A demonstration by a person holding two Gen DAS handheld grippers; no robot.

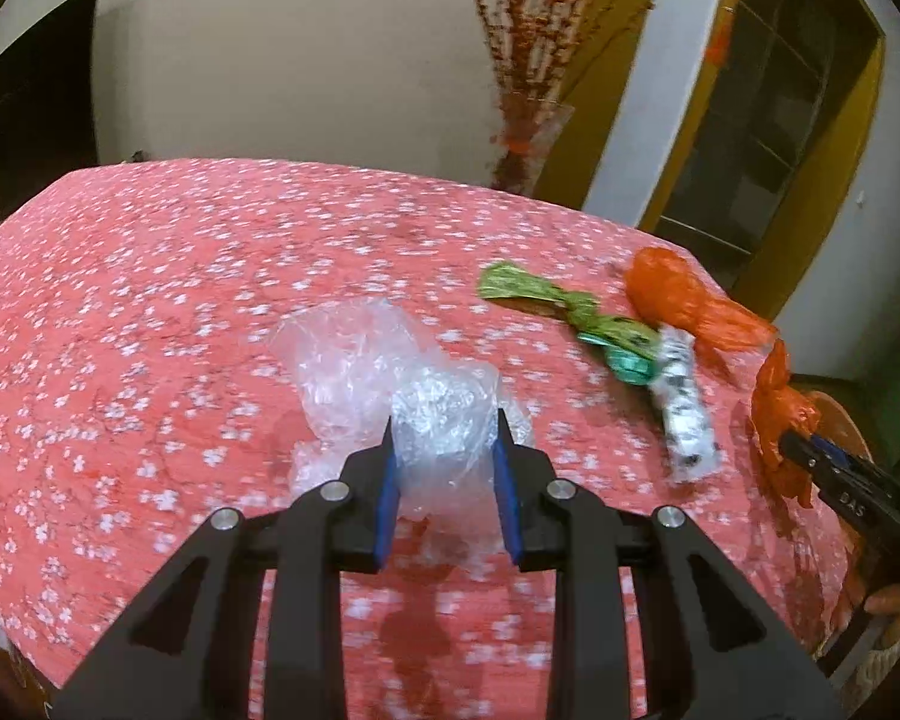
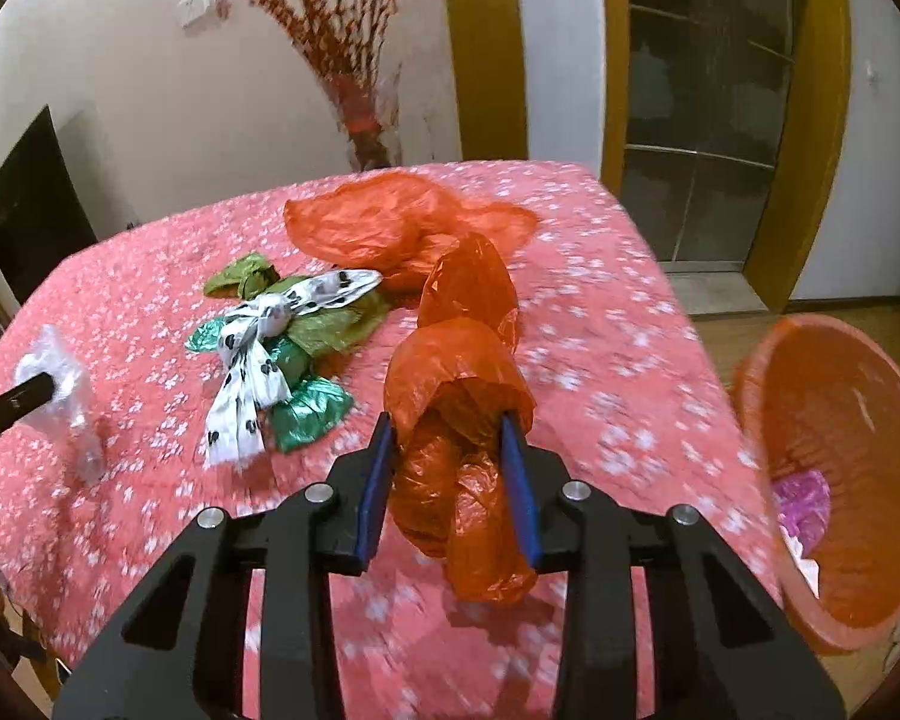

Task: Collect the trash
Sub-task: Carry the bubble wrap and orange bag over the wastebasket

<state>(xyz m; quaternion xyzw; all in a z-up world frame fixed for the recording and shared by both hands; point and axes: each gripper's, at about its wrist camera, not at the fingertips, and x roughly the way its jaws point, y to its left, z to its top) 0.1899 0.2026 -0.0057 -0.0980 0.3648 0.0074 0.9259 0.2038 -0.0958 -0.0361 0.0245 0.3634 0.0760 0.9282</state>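
A crumpled clear plastic bag [image 1: 354,360] lies on the pink flowered tablecloth [image 1: 150,300], and my left gripper [image 1: 444,420] is shut on its near end. My right gripper [image 2: 445,420] is shut on a long orange plastic bag [image 2: 450,360], whose far part still rests on the table near the back right. A knot of green and white spotted wrappers [image 2: 270,354] lies between the two bags. In the left wrist view the right gripper [image 1: 792,441] shows at the table's right edge with the orange bag [image 1: 672,294] trailing up from it. The right wrist view shows the left gripper [image 2: 45,387] at far left.
An orange plastic bin [image 2: 840,480] stands on the floor off the table's right edge, with some pink and white scraps inside. A vase of red dried branches [image 2: 360,114] stands behind the table by the wall. A dark screen [image 1: 30,114] is at the left.
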